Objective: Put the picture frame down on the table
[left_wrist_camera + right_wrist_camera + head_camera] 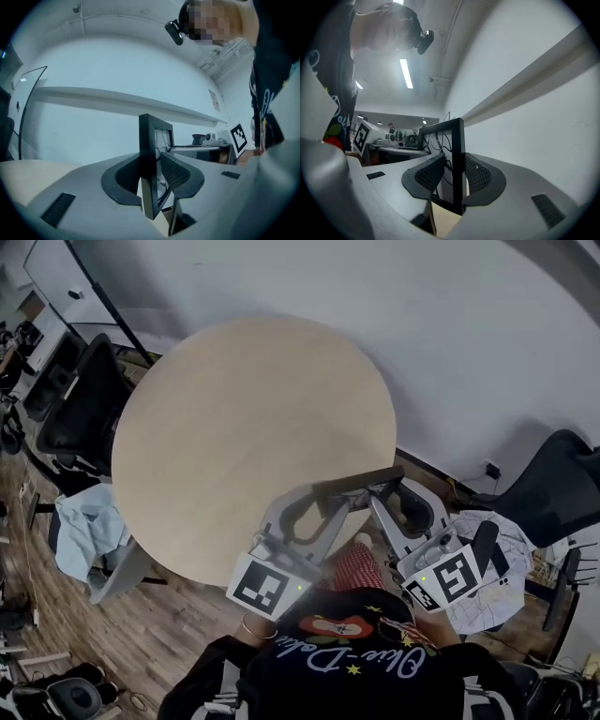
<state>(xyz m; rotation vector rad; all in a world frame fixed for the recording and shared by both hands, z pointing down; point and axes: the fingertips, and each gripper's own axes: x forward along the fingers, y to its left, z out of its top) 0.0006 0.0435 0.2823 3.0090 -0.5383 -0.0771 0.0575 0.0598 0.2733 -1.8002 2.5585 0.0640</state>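
Observation:
A black picture frame (359, 483) hangs upright just over the near right edge of the round, pale wooden table (234, 418). My left gripper (325, 505) is shut on the frame's left end and my right gripper (382, 497) on its right end. In the left gripper view the frame (149, 140) stands edge-on, pinched between the meshed pads, with the left gripper (155, 174) level. In the right gripper view the frame (456, 140) shows a line drawing behind glass, and the right gripper (454, 176) clamps its side bar.
A black office chair (80, 399) stands left of the table, with a light blue cloth (89, 521) on a seat below it. Another black chair (553, 488) and a patterned white cloth (495, 568) are at the right. A white wall runs behind the table.

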